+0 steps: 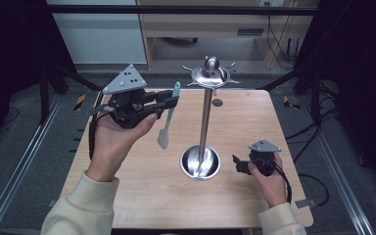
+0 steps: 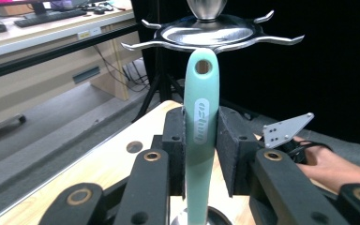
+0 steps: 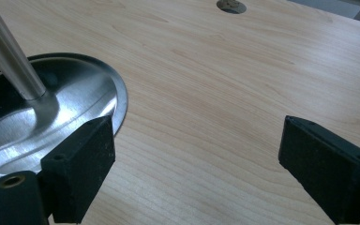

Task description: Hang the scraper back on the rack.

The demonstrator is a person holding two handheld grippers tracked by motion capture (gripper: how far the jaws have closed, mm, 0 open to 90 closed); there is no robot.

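A steel utensil stand rises from its round base [image 1: 200, 162] at the table's middle, its pole [image 1: 205, 117] topped by a disc of hooks [image 1: 210, 76]. My left gripper [image 1: 172, 101] is raised left of the pole and shut on the mint-green handle of a spatula [image 1: 169, 115], whose pale blade hangs down over the table. In the left gripper view the spatula handle [image 2: 200, 140] stands upright between the pads, its hanging hole just below the hooks [image 2: 211, 37]. My right gripper [image 1: 236, 164] rests on the table right of the base, open, with nothing between its fingers [image 3: 82, 164].
The wooden table [image 1: 245, 122] has a small round hole [image 1: 217, 103] near its far edge. Black frame rails and cables run along both sides on the floor. A wooden desk stands beyond the table.
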